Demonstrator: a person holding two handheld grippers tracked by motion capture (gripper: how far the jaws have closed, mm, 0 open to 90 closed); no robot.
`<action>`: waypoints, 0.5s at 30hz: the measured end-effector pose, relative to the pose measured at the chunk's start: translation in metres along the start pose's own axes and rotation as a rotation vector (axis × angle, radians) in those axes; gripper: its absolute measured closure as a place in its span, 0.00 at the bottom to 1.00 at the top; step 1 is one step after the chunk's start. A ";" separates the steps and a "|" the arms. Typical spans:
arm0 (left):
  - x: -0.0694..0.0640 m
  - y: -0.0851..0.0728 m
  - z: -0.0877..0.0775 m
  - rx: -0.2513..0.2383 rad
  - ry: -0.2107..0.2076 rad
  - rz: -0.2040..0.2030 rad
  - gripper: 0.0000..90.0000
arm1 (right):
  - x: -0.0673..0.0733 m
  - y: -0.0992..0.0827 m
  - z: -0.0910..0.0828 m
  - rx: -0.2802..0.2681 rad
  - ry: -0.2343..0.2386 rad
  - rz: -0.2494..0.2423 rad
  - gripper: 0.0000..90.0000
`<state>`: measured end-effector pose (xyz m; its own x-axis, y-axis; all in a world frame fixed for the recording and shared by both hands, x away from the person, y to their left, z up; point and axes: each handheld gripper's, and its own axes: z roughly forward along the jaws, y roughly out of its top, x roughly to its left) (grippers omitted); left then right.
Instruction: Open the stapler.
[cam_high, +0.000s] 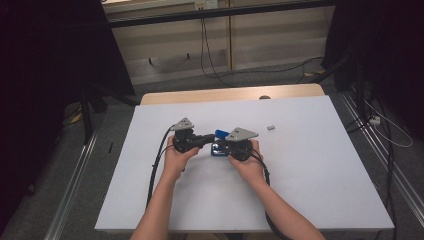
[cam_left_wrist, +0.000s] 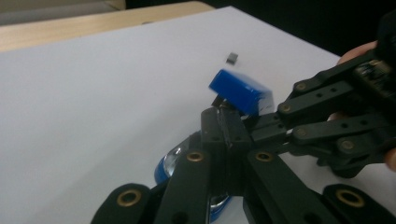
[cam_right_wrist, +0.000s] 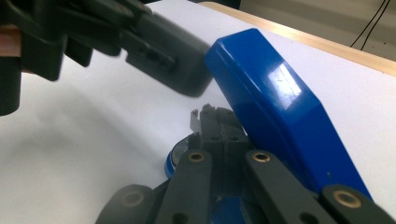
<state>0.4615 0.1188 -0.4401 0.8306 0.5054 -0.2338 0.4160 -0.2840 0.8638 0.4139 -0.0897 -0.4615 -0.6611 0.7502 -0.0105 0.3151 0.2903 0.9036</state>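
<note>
A blue stapler (cam_high: 220, 133) lies mid-table with its top cover (cam_right_wrist: 280, 107) swung up and its base (cam_left_wrist: 168, 168) under both grippers. My left gripper (cam_high: 211, 138) comes in from the left; its jaws (cam_left_wrist: 223, 114) are pressed together just below the raised cover (cam_left_wrist: 240, 91). From the right, my right gripper (cam_high: 218, 148) reaches over the base (cam_right_wrist: 175, 161), jaws (cam_right_wrist: 217, 116) together. A thin metal tab (cam_right_wrist: 195, 120) stands at its tips; whether it is pinched is unclear. The two sets of tips almost meet. The left gripper (cam_right_wrist: 196, 84) shows blurred in the right gripper view.
A small grey piece (cam_high: 271, 127) lies on the white table sheet (cam_high: 310, 165) to the right of the stapler, also far off as a grey piece (cam_left_wrist: 231, 58). A wooden table edge (cam_high: 225, 95) runs along the back. Cables trail from both grippers toward the person.
</note>
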 end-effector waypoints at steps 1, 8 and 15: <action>0.000 -0.001 0.002 0.005 -0.001 0.003 1.00 | 0.000 0.000 0.000 -0.001 -0.002 -0.001 1.00; -0.001 -0.006 0.011 0.021 0.041 0.041 1.00 | -0.001 0.000 -0.001 -0.008 -0.004 -0.001 1.00; -0.003 -0.008 0.014 0.036 0.060 0.054 1.00 | 0.001 0.001 -0.002 -0.010 -0.021 -0.007 1.00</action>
<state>0.4609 0.1080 -0.4523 0.8290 0.5363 -0.1587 0.3847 -0.3407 0.8579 0.4126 -0.0897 -0.4599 -0.6489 0.7604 -0.0256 0.3034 0.2895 0.9078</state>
